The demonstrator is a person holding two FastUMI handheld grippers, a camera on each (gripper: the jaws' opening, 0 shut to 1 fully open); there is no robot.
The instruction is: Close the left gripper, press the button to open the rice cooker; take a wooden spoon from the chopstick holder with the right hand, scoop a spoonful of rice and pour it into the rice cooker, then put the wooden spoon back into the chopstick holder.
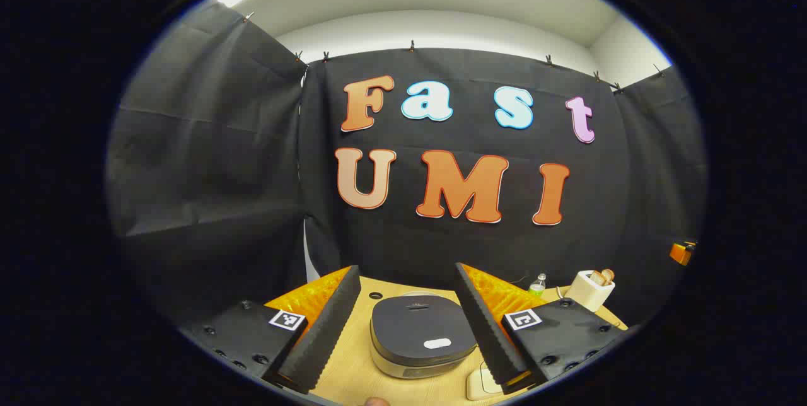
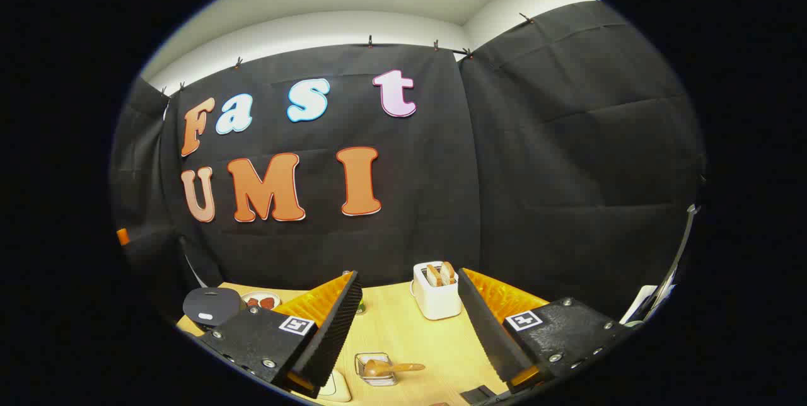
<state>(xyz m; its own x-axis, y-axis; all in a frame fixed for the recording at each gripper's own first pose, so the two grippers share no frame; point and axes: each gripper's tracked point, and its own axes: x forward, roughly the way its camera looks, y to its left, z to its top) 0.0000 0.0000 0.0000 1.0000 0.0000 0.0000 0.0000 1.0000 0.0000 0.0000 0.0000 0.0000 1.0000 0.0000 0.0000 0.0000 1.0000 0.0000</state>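
Our left gripper [image 1: 406,324] hangs spread above the closed rice cooker [image 1: 421,336]; our right gripper [image 2: 410,330], equally spread, faces the wooden spoon [image 2: 391,367] in its small holder [image 2: 376,369] — light, stiff, probably slick — so we'd pinch the handle mid-length.

Rice cooker [image 1: 421,335] left on table [image 2: 403,330] — toaster [image 2: 437,290] right.

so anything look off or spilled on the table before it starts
Nothing spilled or damaged. One oddity: the wooden spoon lies tilted across a small clear container on the table. The rice cooker sits closed and level.
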